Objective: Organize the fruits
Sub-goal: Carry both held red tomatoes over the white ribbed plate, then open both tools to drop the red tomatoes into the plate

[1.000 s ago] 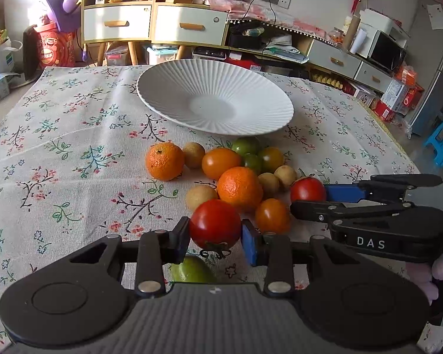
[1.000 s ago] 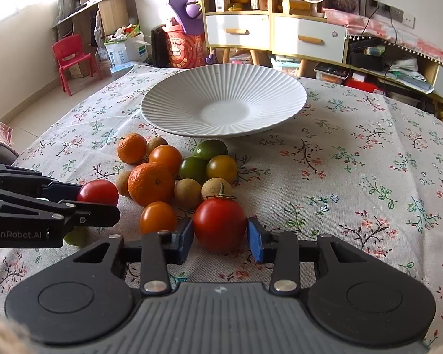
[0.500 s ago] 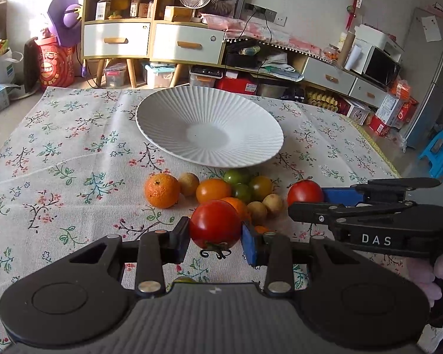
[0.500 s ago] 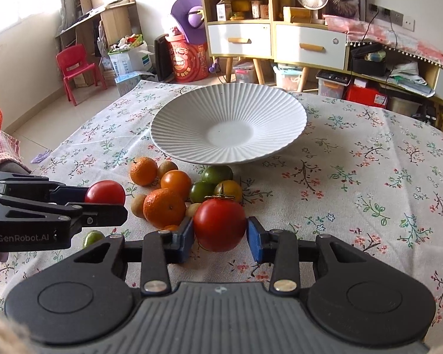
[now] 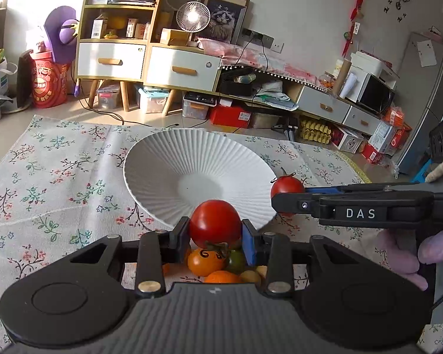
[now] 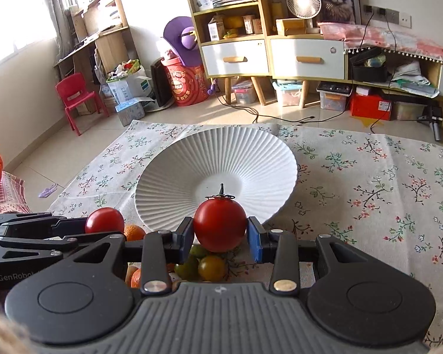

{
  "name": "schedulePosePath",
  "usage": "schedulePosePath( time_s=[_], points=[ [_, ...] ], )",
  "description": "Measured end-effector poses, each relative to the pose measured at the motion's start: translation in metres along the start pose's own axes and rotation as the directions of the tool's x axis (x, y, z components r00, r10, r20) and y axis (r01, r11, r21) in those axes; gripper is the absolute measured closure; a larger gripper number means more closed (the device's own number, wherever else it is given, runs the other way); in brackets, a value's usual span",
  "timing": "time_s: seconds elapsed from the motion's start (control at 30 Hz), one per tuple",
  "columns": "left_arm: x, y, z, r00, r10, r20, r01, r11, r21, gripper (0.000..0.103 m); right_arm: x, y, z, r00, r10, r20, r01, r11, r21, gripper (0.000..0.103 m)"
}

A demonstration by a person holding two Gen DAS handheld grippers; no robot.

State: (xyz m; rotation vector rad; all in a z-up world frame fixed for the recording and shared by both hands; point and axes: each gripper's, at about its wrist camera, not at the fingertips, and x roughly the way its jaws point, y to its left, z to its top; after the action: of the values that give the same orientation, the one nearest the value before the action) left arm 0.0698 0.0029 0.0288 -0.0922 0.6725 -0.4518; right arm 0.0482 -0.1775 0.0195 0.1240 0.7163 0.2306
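Bright daylight from the left; fisheye-bent edges.

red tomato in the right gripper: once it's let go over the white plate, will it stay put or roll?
The round, smooth red tomato in the right gripper will probably roll. The white ribbed plate slopes inward to a flat centre, so it should settle there. Its glossy skin looks soft, so a low release seems safer.

Likely a home living room; floral tablecloth [image 6: 369, 177], drawer cabinet [image 6: 268, 53], child's red chair [image 6: 76, 100].
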Motion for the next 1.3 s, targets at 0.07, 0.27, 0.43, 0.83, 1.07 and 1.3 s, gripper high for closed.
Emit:
schedulePosePath(
  time_s=[0.07, 0.27, 0.43, 0.83, 1.07, 1.3],
  points=[
    [0.010, 0.000, 0.005, 1.000, -0.008, 0.001, 0.008, 1.000, 0.012, 0.068, 0.009, -0.005, 0.007, 1.000, 0.008, -0.002, -0.007, 1.000, 0.008, 0.068],
    [0.044, 0.000, 0.010, 0.999, -0.023, -0.023, 0.024, 0.998, 0.060, 0.068, 0.029, -0.018, 0.021, 0.999, 0.027, -0.023, -0.026, 0.999, 0.036, 0.068],
    [0.062, 0.001, 0.013, 0.999, -0.028, -0.037, 0.031, 0.995, 0.095, 0.068, 0.046, -0.023, 0.029, 0.999, 0.034, -0.041, -0.034, 0.999, 0.014, 0.068],
    [0.082, 0.009, 0.011, 0.998, -0.003, -0.061, 0.010, 0.993, 0.120, 0.068, 0.071, -0.016, 0.037, 0.996, 0.042, -0.078, -0.045, 0.998, -0.039, 0.068],
    [0.086, 0.008, 0.011, 0.998, 0.000, -0.063, 0.009, 0.989, 0.146, 0.068, 0.079, -0.018, 0.037, 0.995, 0.040, -0.087, -0.043, 0.999, -0.031, 0.068],
    [0.089, 0.008, 0.015, 0.998, 0.013, -0.062, -0.003, 0.987, 0.160, 0.067, 0.082, -0.014, 0.040, 0.995, 0.053, -0.086, -0.058, 0.997, -0.056, 0.067]
  ],
)
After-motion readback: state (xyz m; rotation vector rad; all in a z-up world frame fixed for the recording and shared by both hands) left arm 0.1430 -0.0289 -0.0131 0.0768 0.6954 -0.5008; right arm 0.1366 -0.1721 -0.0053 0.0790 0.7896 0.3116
